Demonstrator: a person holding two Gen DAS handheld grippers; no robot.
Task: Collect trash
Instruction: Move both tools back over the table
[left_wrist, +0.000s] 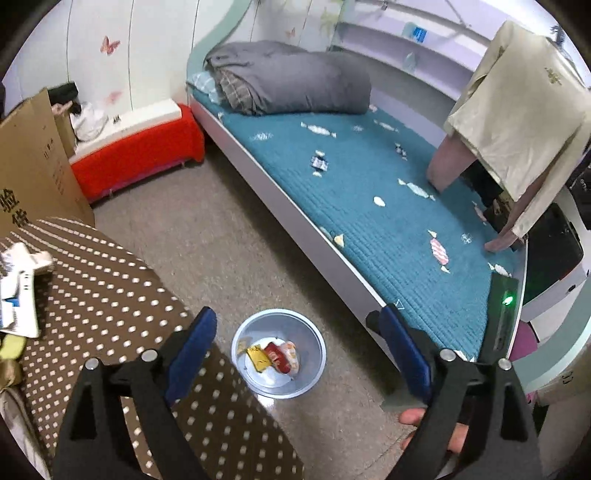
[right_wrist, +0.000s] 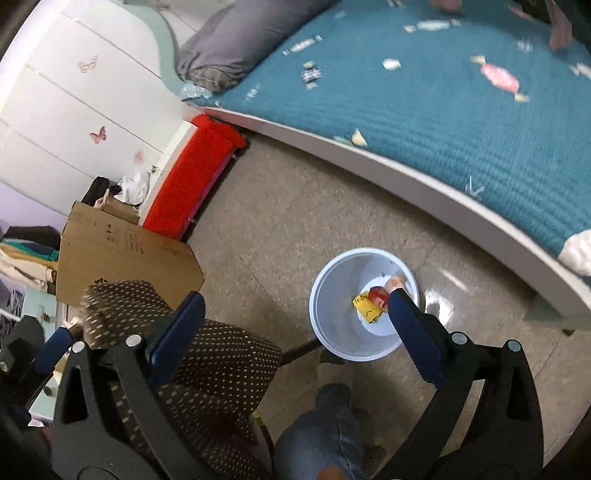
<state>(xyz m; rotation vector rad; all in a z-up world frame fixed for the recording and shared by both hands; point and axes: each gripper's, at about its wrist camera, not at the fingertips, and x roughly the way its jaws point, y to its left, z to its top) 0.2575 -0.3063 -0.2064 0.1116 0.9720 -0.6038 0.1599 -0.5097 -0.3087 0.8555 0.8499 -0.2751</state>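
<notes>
The wrappers (left_wrist: 275, 355) lay in a heap at the bottom of the bin (left_wrist: 314, 343), which stood on the floor (left_wrist: 221, 236) below and ahead of both pairs of fingers. The yellow one (right_wrist: 365, 306) lay flat, nearest the chair side, with a red one (right_wrist: 378, 293) and an orange-white one (right_wrist: 397, 281) beyond it toward the bed (left_wrist: 388, 206).

The left gripper (left_wrist: 295, 350) was spread wide with nothing between its fingers, the bin showing in the gap. The right gripper (right_wrist: 295, 321) was likewise spread and empty; its right finger (right_wrist: 410, 317) crossed in front of the bin's rim and hid part of the heap. By that view the right hand looked the nearer to the bin.

More candy-shaped pieces (left_wrist: 437, 251) lay scattered on the bed, beyond the bin. Whether they were loose wrappers or a print on the cover could not be told. The dotted chair (left_wrist: 110, 295) lay under the left fingers.
</notes>
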